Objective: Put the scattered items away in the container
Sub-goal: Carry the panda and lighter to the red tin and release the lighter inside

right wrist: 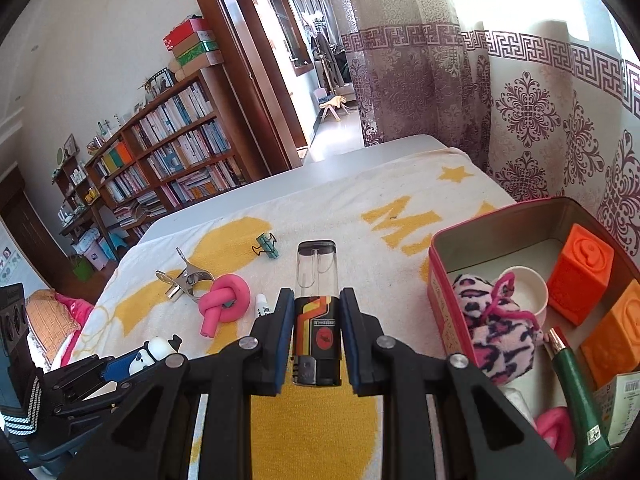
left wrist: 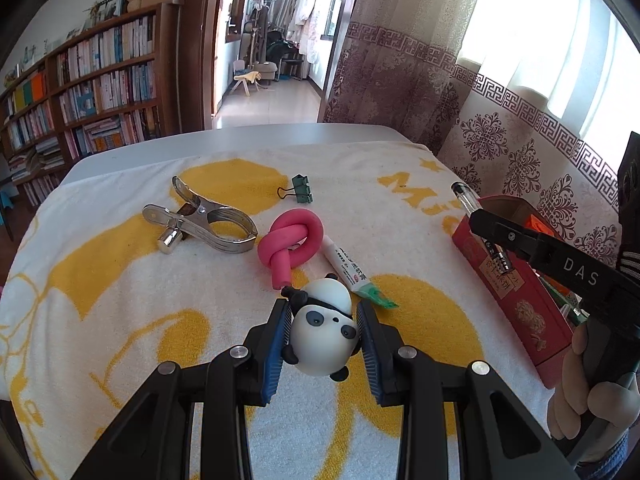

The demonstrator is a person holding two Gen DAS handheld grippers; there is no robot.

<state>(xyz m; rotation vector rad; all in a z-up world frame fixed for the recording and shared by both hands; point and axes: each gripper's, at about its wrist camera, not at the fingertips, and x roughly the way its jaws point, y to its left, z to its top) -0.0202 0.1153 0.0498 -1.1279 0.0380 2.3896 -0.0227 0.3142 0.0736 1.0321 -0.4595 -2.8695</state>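
Bookshelves line the far wall and patterned curtains hang by the window, with a grey desk [left wrist: 240,136] in front of them draped in a white and yellow towel [left wrist: 100,280]. From the left wrist view, the left tongs [left wrist: 323,330] reach forward low over the towel, their blue pads clamped on either side of a small panda figure [left wrist: 324,336] that lies tipped on its side between them. Just beyond it lie a white tube with a green end [left wrist: 348,270] and a knotted pink foam rod [left wrist: 290,242], which overlaps the tube; a large metal spring clamp [left wrist: 204,222] rests to the left and a green binder clip [left wrist: 302,189] farther back. At the right edge a bare hand [left wrist: 584,384] holds the handle of the other tool, which reaches above the red tin [left wrist: 516,300]. From the right wrist view, the right tongs [right wrist: 316,334] point straight ahead above the towel, clamped on a lighter [right wrist: 317,312] with a black and orange label and a clear top that stands up past the fingertips. The open red tin sits just to the right, holding a leopard-print scrunchie [right wrist: 496,328], a white round cup [right wrist: 528,292], two orange blocks [right wrist: 580,276], a green tube [right wrist: 580,396] and something pink near its closest corner. Down at the lower left the left tongs show again with the panda between them.
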